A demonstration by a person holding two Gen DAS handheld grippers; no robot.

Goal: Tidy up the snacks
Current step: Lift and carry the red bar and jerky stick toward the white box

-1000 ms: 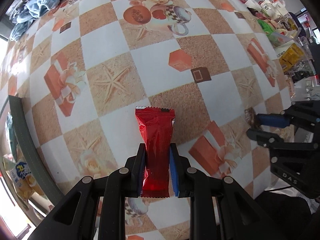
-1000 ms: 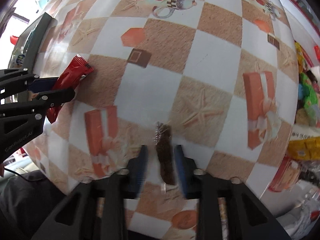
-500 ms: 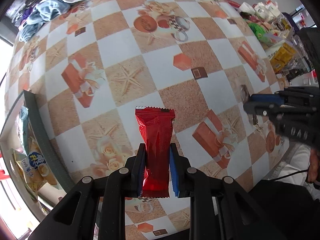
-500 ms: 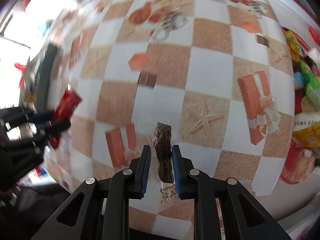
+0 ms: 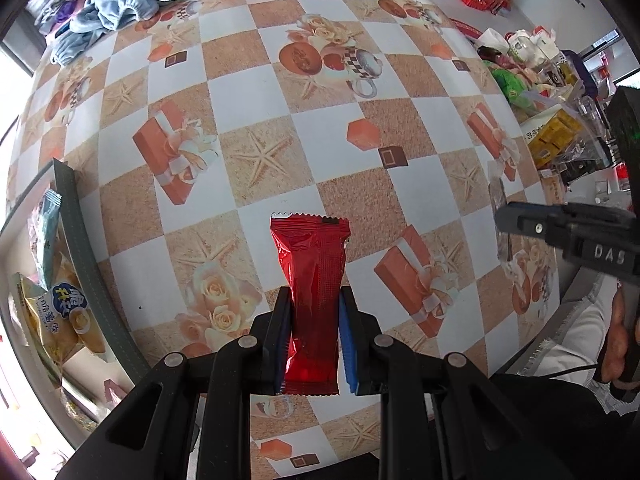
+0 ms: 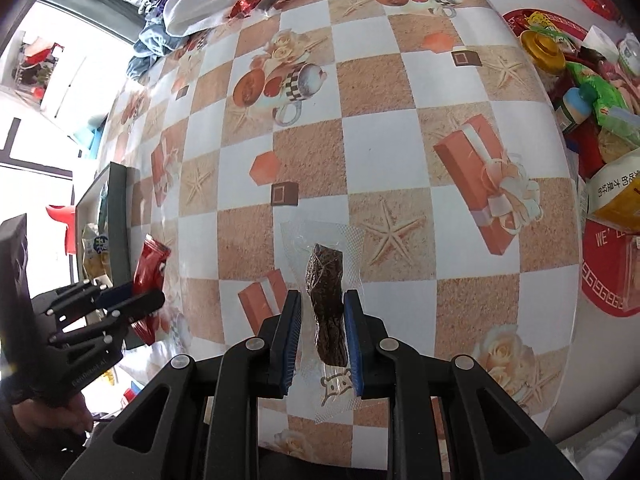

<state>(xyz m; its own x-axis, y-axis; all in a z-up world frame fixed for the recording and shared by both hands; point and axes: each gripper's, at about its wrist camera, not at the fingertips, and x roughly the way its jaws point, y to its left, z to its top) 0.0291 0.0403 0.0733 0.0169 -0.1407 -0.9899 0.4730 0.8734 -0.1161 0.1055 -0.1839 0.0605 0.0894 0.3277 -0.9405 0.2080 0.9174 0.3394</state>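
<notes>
"DAS" was read on the right gripper (image 5: 505, 221). A red packet (image 5: 314, 300) was clamped in the left gripper (image 5: 314, 340), pointed straight down above the counter (image 5: 256, 92) — a clear-wrapped brown snack (image 6: 326, 312) was clamped in the right jaws.

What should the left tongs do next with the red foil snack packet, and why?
Probably carry the red foil snack packet sideways over the dark-rimmed bin and release: the left tongs grip it clear of the table, and similar snack bags already lie inside.
</notes>
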